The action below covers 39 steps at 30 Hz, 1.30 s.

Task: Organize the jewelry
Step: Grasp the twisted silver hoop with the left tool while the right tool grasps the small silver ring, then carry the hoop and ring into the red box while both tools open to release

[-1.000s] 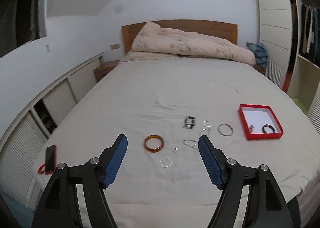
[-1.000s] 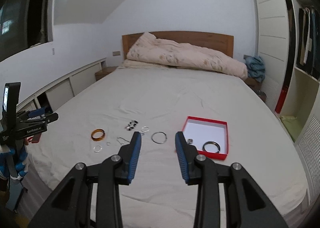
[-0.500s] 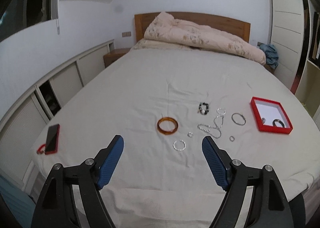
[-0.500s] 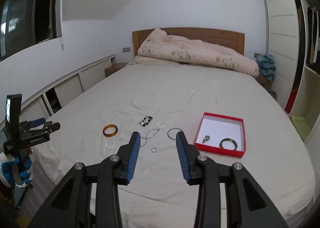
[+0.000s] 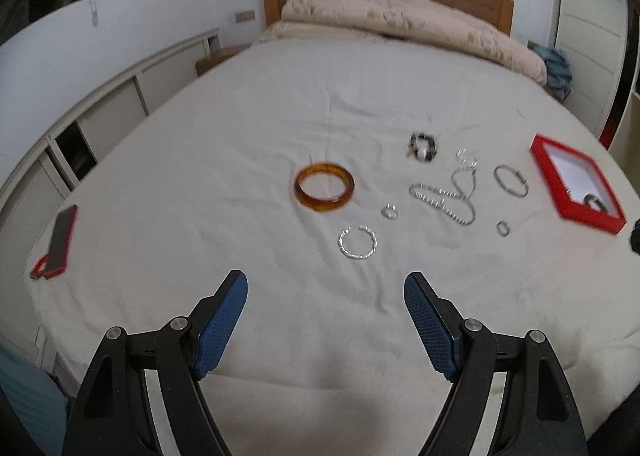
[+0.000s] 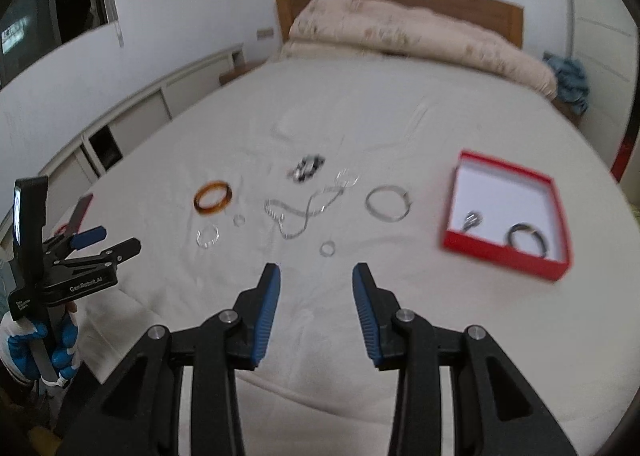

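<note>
Jewelry lies scattered on the cream bed sheet: an amber bangle (image 5: 324,192) (image 6: 213,197), a twisted silver ring bracelet (image 5: 357,242), a silver chain (image 5: 448,198) (image 6: 304,212), a silver hoop bracelet (image 5: 511,181) (image 6: 388,203), a dark beaded bracelet (image 5: 422,146) (image 6: 306,169) and small rings (image 6: 327,248). A red tray (image 5: 544,154) (image 6: 506,254) at the right holds a dark bangle (image 6: 527,239) and a small silver piece (image 6: 472,221). My left gripper (image 5: 325,302) is open and empty, short of the twisted bracelet. My right gripper (image 6: 316,288) is open and empty, just short of a small ring.
A phone in a red case (image 5: 60,242) lies at the bed's left edge. A rolled duvet (image 5: 400,28) and wooden headboard (image 5: 472,2) are at the far end. White cabinets (image 5: 100,120) run along the left wall, wardrobes on the right.
Both grippers have moved forward and down toward the jewelry, so the pieces look larger and nearer. Both remain open and empty.
</note>
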### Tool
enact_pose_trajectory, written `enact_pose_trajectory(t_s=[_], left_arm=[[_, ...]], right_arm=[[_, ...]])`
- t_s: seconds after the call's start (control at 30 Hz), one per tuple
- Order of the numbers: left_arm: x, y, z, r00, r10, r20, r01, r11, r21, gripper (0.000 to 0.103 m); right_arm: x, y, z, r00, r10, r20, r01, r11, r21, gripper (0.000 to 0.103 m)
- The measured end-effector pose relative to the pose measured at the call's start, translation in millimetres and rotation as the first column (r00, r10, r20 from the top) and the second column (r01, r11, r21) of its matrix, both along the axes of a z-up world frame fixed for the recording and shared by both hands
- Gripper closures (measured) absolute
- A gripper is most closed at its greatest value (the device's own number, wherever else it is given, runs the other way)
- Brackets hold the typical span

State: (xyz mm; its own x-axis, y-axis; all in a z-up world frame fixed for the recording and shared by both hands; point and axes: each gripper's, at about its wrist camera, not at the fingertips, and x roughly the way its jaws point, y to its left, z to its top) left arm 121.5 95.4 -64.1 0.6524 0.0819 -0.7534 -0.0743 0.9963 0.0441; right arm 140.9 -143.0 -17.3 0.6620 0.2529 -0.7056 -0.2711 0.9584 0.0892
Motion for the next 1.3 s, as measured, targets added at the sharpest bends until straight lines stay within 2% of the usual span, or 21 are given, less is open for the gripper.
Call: enact_pose_trajectory(t_s=[0.23, 0.47, 0.53, 0.67, 0.77, 0.97, 1.03, 1.07, 1.17, 1.2, 1.3], left_arm=[[41.8, -3.8, -35.2, 0.999, -0.018, -0.043, 0.017, 1.0, -0.009, 0.023], [83.5, -7.3, -59.8, 0.996, -0.022, -0.081, 0.023, 1.0, 0.005, 0.023], [88.9, -7.0, -67.1, 0.995, -0.02, -0.098, 0.02, 1.0, 0.004, 0.028], [95.4, -4.2, -83.2, 0.988, -0.018, -0.155, 0.016, 1.0, -0.01, 0.035], [95.0, 1.3, -85.2, 0.987, -0.009, -0.158, 0.003, 0.999, -0.037, 0.035], [97.1, 0.1, -89.1, 0.987, -0.007, -0.161, 0.002, 1.0, -0.027, 0.038], [98.8, -0.6, -90.0, 0.988, -0.014, -0.157, 0.01, 1.0, -0.03, 0.044], [98.4, -1.7, -90.1, 0.988, -0.019, -0.156, 0.014, 0.999, -0.029, 0.046], [96.6, -7.2, -88.2, 0.988, -0.046, -0.149, 0.043, 0.999, -0.02, 0.061], [95.5, -11.2, -86.9, 0.988, -0.057, -0.146, 0.056, 0.998, -0.006, 0.064], [94.4, -13.7, -84.9, 0.988, -0.059, -0.143, 0.061, 0.998, 0.006, 0.065]], right_arm=[[64.8, 14.9, -65.8, 0.993, 0.038, -0.115, -0.038, 0.999, 0.006, 0.067], [105.1, 13.9, -103.0, 0.986, 0.037, -0.164, -0.035, 0.999, 0.011, 0.067], [110.8, 13.1, -112.4, 0.984, 0.04, -0.174, -0.039, 0.999, 0.007, 0.067], [120.4, 14.8, -125.7, 0.981, 0.052, -0.189, -0.052, 0.999, 0.004, 0.067], [126.9, 18.4, -130.8, 0.983, 0.059, -0.176, -0.061, 0.998, -0.002, 0.067], [135.2, 25.4, -137.2, 0.986, 0.066, -0.151, -0.07, 0.997, -0.022, 0.068], [135.3, 25.1, -138.4, 0.987, 0.07, -0.147, -0.074, 0.997, -0.019, 0.069], [135.2, 23.6, -138.6, 0.987, 0.071, -0.145, -0.073, 0.997, -0.013, 0.072], [136.6, 18.9, -137.3, 0.987, 0.066, -0.147, -0.067, 0.998, -0.003, 0.084], [137.0, 17.4, -136.6, 0.986, 0.067, -0.15, -0.067, 0.998, 0.006, 0.084], [135.4, 16.1, -133.9, 0.986, 0.068, -0.155, -0.068, 0.998, 0.007, 0.084]])
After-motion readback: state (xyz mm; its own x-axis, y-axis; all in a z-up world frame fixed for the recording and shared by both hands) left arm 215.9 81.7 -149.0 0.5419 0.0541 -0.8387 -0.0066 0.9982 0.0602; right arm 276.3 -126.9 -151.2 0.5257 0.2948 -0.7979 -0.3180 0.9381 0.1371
